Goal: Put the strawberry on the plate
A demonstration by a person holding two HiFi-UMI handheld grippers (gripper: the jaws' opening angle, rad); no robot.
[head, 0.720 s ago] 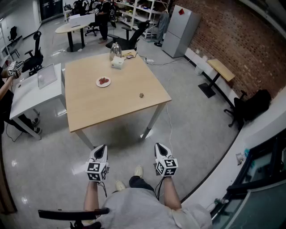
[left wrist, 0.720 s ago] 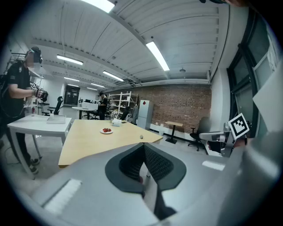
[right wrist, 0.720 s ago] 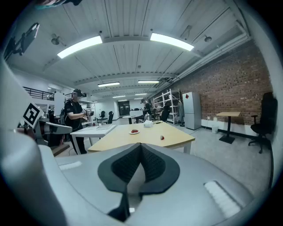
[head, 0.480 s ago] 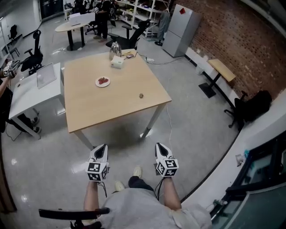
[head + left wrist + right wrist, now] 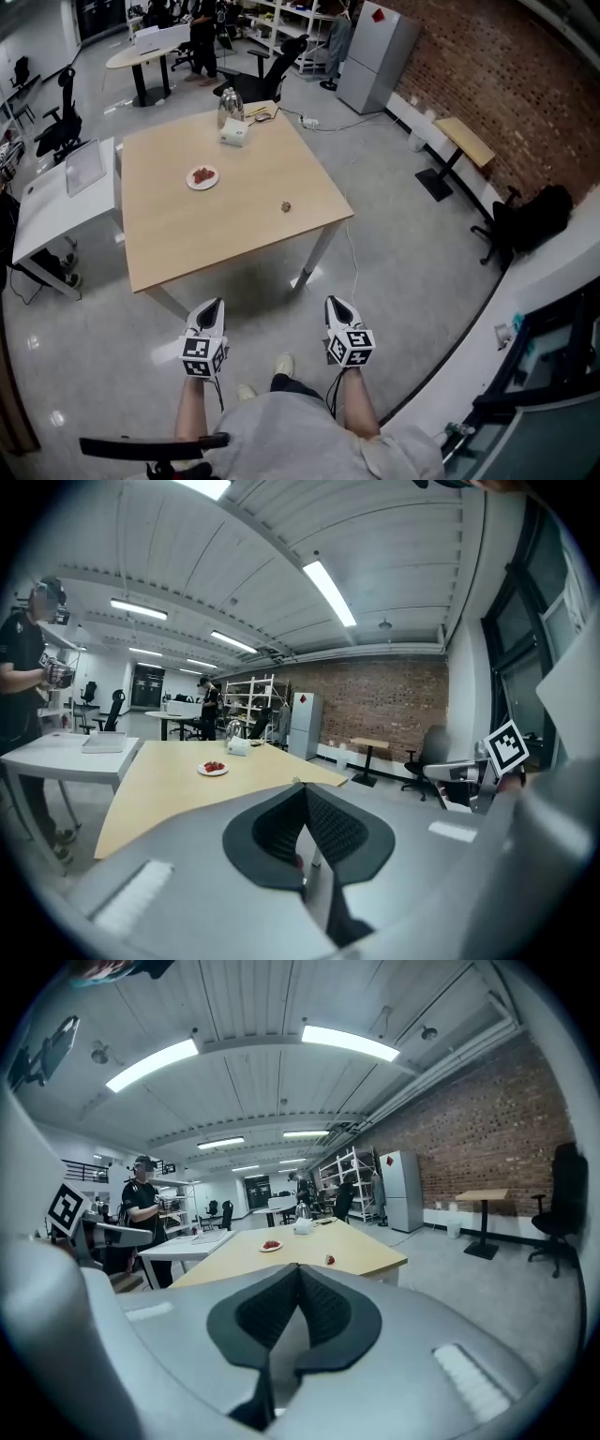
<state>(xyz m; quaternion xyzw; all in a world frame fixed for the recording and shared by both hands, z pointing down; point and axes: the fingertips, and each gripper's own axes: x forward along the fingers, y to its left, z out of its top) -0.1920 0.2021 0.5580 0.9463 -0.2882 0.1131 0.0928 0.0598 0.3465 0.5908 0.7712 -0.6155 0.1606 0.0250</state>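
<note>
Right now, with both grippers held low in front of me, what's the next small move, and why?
Probably step toward the table, right gripper leading. The loose strawberry lies near the table's right edge, far ahead of that gripper and apart from the plate. The right gripper's jaws are together and empty, so they would need opening before any grasp.

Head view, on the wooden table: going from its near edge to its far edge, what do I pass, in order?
The loose strawberry → the plate with red fruit on it → the white box → the silvery jug.
</note>
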